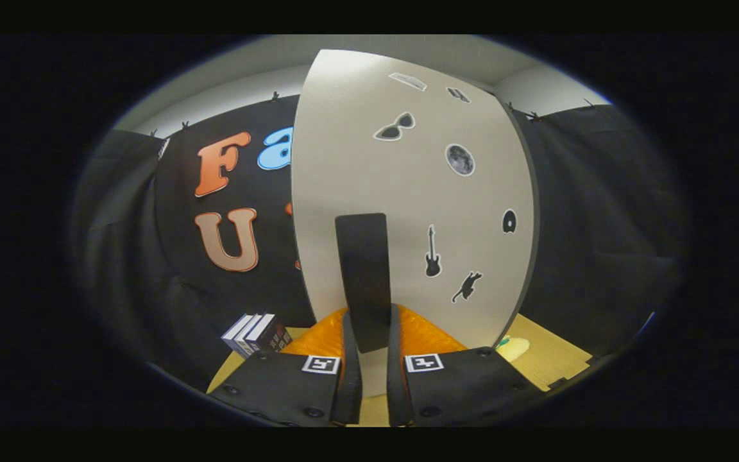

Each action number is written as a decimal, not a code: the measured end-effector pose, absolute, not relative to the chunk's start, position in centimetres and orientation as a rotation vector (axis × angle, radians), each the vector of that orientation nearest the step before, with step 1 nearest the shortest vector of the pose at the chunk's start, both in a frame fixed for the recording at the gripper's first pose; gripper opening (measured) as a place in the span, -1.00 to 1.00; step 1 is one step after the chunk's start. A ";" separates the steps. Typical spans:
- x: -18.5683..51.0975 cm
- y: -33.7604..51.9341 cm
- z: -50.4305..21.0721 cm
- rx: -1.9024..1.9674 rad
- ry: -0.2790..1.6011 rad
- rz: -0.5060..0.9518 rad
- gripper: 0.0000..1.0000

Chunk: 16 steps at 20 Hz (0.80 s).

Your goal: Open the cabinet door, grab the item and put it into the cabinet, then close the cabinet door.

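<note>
A pale cabinet door [408, 192] with several small stickers stands upright right in front of me. Its black vertical handle [362, 269] runs down the door's lower middle, and the handle's lower end sits between my fingers. My gripper [371, 324] is shut on that handle, one finger pressing on each side. To the left of the fingers, a small dark box-like item with white edges [255, 333] lies on the table. I cannot tell from this view how far the door stands from the cabinet body.
The yellowish wooden table [555, 359] runs under the door. A pale green-yellow thing [513, 347] lies at the door's lower right corner. Black cloth walls close in the booth on the left and right.
</note>
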<state>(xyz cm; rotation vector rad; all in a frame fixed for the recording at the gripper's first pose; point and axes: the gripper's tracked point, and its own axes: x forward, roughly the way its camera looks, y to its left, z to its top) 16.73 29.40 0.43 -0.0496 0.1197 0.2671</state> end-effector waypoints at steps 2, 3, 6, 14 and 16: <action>16.3 28.5 0.5 -0.055 0.112 0.253 -0.53; 16.1 28.3 0.5 -0.046 0.107 0.250 -0.56; 15.5 27.2 0.6 -0.035 0.101 0.249 -0.64; 14.3 25.2 0.8 -0.020 0.093 0.224 -0.68; 14.0 24.6 0.7 -0.011 0.098 0.217 -0.69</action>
